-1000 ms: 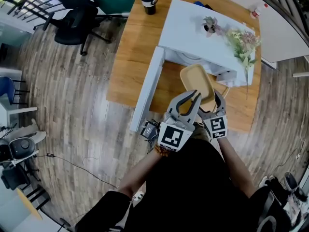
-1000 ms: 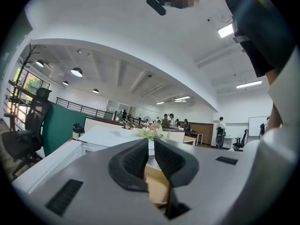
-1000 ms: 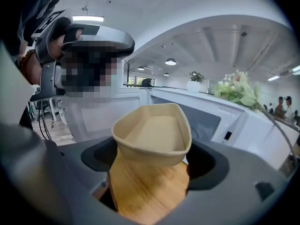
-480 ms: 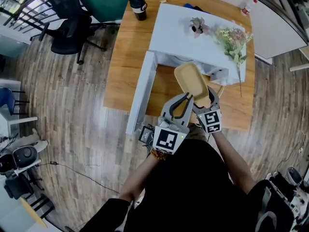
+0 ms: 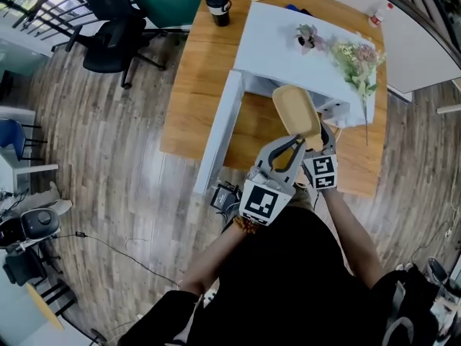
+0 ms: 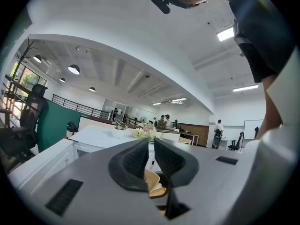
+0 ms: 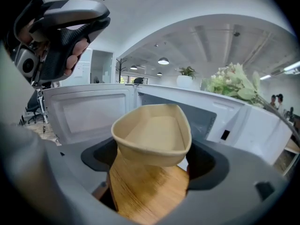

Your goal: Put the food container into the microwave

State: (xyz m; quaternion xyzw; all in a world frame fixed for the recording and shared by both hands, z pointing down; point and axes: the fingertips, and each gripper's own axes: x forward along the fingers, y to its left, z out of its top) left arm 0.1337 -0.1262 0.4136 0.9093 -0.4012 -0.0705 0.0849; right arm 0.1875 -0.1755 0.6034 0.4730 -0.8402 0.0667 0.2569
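Nearer now to the mouth of the white box-shaped microwave oven [image 5: 284,45] than half a second ago, with the far end of the tan oval fibre food container [image 5: 297,112] up at the front edge of the opening; both grippers likewise further in over the near right edge of the light wooden worktop [image 5: 194,85]; white oven door [image 5: 220,132] swung wide to the left, as before. Gripped at its near end by the right gripper [image 5: 315,143], jaws clamped on either side of the base; held clear of the worktop, open side up, long axis pointing into the cavity. Right forearm stretched forward from the body, marker cube facing up. Just beside it, on its left, the left gripper [image 5: 294,144], aimed the same way but tipped upward; jaws clenched almost tip to tip, nothing between them.
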